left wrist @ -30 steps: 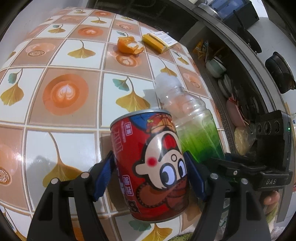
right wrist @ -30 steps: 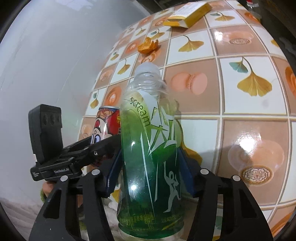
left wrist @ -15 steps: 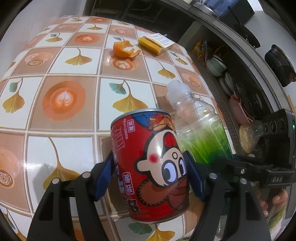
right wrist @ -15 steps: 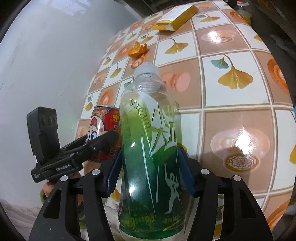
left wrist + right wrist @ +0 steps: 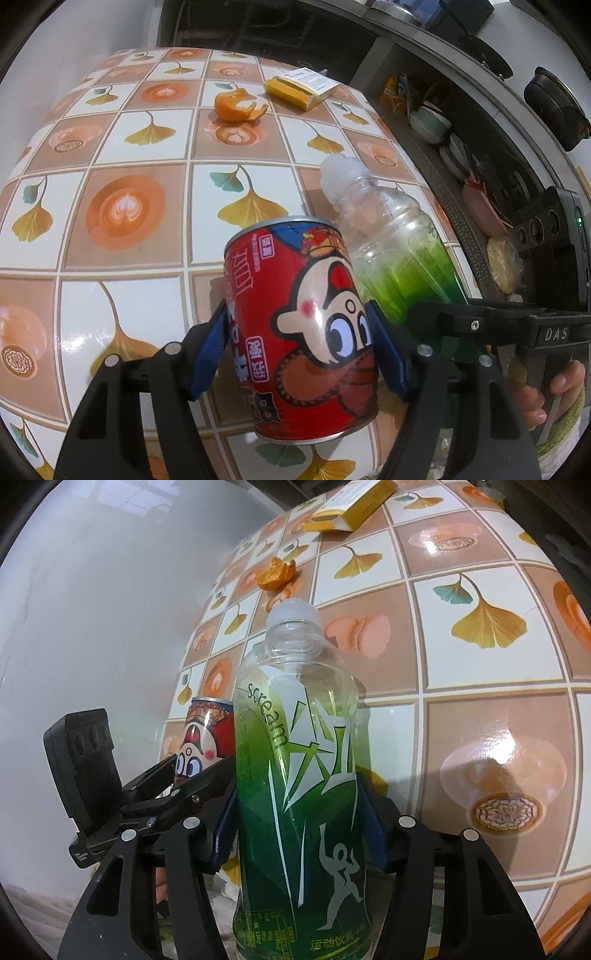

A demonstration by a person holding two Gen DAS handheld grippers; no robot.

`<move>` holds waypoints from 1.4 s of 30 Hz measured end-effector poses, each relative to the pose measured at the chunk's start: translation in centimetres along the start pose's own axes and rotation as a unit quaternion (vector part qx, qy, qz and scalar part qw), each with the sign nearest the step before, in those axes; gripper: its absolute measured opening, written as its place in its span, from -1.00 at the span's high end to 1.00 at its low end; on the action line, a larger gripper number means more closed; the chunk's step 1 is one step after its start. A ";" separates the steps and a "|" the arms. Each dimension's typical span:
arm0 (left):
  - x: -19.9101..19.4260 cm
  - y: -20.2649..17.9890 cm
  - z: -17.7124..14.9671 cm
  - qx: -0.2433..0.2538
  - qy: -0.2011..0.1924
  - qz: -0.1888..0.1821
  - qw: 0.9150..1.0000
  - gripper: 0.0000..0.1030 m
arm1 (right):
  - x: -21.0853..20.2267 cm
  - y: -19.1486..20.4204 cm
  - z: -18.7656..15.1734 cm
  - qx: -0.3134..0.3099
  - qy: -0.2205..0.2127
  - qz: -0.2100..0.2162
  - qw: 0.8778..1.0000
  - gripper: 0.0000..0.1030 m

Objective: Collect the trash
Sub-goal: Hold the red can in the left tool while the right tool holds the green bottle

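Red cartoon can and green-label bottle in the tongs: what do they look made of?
Red cartoon can: probably metal, glossy printed wrap, with bare silvery rims at top and bottom. Green-label bottle: looks like clear thin plastic, see-through ribbed shoulder, whitish translucent cap, glossy green printed sleeve. Whether either is empty, I cannot tell.

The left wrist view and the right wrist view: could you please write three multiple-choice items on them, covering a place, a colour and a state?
1. Where does the orange peel lie?
A. on the tiled tabletop, beside the yellow cardboard box
B. inside the box
C. in a gripper

2. What colour is the cartoon-printed metal can?
A. blue
B. red
C. silver

3. What does the right gripper hold?
A. nothing
B. the peel
C. the clear plastic bottle of green drink

Answers: 1 A, the peel sits on a tile near the box; 2 B, its body is red in the left gripper; 3 C, both pads press the bottle's sides.
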State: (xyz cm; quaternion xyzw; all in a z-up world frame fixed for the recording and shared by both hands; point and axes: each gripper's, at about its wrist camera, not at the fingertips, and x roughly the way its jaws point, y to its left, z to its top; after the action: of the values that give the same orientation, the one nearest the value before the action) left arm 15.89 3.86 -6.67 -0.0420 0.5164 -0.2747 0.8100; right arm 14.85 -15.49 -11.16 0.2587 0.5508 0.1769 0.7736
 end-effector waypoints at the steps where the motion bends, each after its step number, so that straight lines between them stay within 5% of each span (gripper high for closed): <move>1: 0.0 -0.1 0.0 0.002 -0.001 0.002 1.000 -0.35 | -0.1 -0.1 -0.1 0.002 -0.002 0.002 1.000 -0.05; 42: -1.3 -1.9 -0.1 0.037 -0.032 0.028 0.998 -0.34 | -2.4 -0.1 -0.9 0.004 -0.020 0.006 1.000 -0.04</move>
State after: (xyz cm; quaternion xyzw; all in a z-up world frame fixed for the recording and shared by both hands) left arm 14.66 2.94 -4.98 -0.0061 0.4811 -0.2692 0.8343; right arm 13.25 -16.69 -9.63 0.2684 0.5342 0.1736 0.7826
